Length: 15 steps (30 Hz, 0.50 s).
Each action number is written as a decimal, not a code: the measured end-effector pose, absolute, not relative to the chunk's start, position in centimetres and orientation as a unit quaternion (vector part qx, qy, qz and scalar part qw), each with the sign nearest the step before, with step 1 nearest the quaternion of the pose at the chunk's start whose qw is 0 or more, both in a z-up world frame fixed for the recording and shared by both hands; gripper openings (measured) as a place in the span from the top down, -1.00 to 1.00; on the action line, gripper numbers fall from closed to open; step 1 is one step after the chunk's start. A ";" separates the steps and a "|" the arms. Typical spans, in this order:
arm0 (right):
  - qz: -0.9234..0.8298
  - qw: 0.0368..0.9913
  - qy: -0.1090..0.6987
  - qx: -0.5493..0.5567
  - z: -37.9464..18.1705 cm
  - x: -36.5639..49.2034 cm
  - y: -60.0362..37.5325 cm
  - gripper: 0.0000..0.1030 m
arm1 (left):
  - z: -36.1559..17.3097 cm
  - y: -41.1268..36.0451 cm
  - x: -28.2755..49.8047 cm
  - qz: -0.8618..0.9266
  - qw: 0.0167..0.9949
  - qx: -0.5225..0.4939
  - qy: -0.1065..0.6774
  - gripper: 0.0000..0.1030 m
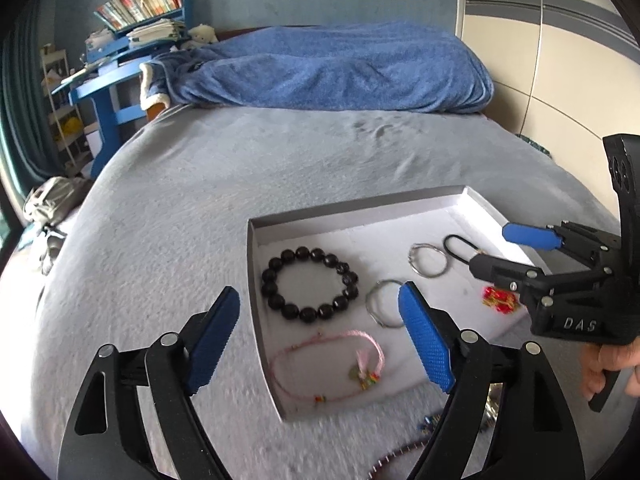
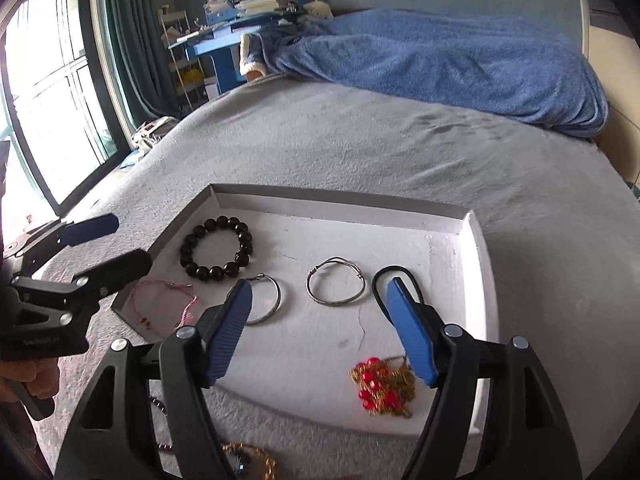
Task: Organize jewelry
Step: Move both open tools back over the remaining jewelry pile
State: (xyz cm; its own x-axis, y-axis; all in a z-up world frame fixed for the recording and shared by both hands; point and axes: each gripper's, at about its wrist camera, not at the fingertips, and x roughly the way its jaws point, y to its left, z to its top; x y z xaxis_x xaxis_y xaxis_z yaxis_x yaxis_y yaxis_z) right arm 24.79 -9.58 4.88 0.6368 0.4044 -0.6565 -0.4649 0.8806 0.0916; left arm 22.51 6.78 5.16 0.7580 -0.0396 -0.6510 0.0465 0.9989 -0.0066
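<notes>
A shallow white tray (image 1: 360, 216) (image 2: 472, 240) lies on the grey bed. In it are a black bead bracelet (image 1: 309, 289) (image 2: 216, 254), a pink cord bracelet (image 1: 332, 364) (image 2: 166, 300), two silver bangles (image 1: 382, 304) (image 1: 427, 260) (image 2: 262, 300) (image 2: 335, 286), a black hair tie (image 1: 460, 246) (image 2: 394, 280) and a red and gold chain (image 1: 500, 300) (image 2: 384, 386). My left gripper (image 1: 320, 344) is open and empty above the tray's near left corner. My right gripper (image 2: 318, 328) is open and empty above the tray's near right part.
More jewelry lies on the bed in front of the tray: a dark bead strand (image 1: 400, 454) (image 2: 160, 404) and a gold piece (image 2: 252, 460). A blue blanket (image 1: 328, 68) lies at the far end. A blue desk (image 1: 108, 92) stands left.
</notes>
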 end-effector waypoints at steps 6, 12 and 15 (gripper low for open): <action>0.243 0.917 0.312 -0.047 4.7 20.5 -11.2 -0.74 | 4.6 6.8 18.5 -0.017 0.942 -0.024 0.333 -0.76; 0.247 0.918 0.306 -0.045 3.2 16.9 -12.7 -0.81 | 2.5 6.1 15.3 -0.020 0.936 -0.039 0.349 -0.76; 0.245 0.916 0.314 -0.038 2.3 15.6 -13.4 -0.81 | 1.3 5.8 14.2 -0.023 0.932 -0.042 0.359 -0.76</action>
